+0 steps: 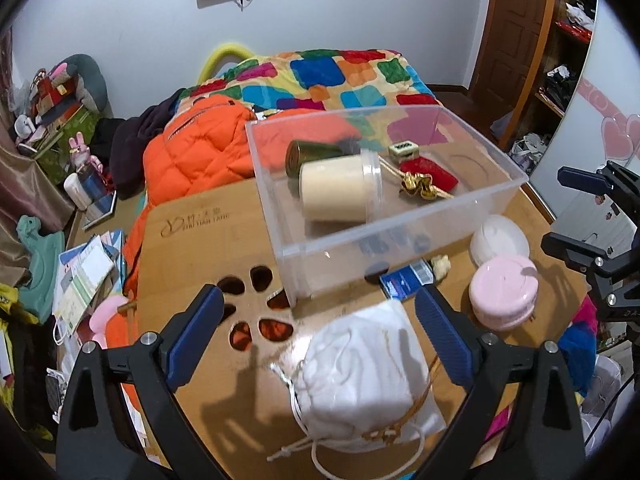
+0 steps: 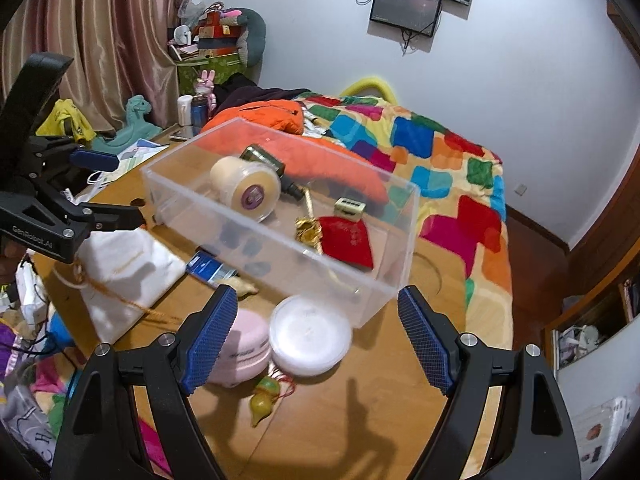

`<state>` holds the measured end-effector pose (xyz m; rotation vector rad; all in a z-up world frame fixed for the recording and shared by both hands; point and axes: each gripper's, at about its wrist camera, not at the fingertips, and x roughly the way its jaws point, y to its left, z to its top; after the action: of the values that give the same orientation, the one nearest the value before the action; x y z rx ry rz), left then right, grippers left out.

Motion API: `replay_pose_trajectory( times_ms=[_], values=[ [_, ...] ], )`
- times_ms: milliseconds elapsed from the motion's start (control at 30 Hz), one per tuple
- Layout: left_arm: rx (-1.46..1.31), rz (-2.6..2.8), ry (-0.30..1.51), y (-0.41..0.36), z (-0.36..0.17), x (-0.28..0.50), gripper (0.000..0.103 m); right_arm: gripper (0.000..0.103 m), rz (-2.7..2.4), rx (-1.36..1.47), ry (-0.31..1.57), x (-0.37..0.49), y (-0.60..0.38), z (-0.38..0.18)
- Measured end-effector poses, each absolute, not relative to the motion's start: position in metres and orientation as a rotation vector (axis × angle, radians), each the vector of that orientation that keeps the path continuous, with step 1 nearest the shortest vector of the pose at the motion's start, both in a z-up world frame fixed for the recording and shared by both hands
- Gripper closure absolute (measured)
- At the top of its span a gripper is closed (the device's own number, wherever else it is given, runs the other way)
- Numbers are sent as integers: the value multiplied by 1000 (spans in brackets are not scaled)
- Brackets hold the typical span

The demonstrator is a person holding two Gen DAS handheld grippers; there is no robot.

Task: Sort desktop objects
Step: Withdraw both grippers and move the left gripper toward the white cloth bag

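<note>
A clear plastic box point(image 1: 400, 222) point(image 2: 280, 246) stands on the wooden table point(image 1: 200, 248) point(image 2: 380, 400). It holds a cream jar point(image 1: 336, 190) point(image 2: 246, 190), a green-gold cylinder point(image 1: 316, 156), a small die point(image 1: 402, 148), a red pouch point(image 1: 430, 174) point(image 2: 346, 242) and a gold ornament point(image 1: 418, 188). My left gripper point(image 1: 320, 332) point(image 2: 108, 188) is open over a white drawstring bag point(image 1: 360, 364) point(image 2: 124, 276). My right gripper point(image 2: 318, 340) point(image 1: 580, 216) is open, with a white round case point(image 2: 310, 336) point(image 1: 498, 238) lying between its fingers, untouched. A pink round case point(image 2: 244, 354) point(image 1: 502, 296) sits beside it.
A blue card point(image 1: 404, 278) point(image 2: 208, 266) lies against the box's near wall. A small gourd charm point(image 2: 264, 400) rests near the table's front. Behind the table are an orange jacket point(image 1: 192, 156) and a patchwork quilt point(image 2: 440, 152). Clutter covers the floor at left.
</note>
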<state>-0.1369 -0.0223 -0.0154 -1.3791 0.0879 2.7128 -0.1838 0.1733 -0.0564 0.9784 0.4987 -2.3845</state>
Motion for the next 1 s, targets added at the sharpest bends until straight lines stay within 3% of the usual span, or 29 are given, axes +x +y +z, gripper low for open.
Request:
replay_pose_trajectory(
  times_ms=[1000],
  values=[
    [-1477,2627,-46,-28,-71,-115,6,26,-2210,1036,368,-148,153,-105]
  ],
)
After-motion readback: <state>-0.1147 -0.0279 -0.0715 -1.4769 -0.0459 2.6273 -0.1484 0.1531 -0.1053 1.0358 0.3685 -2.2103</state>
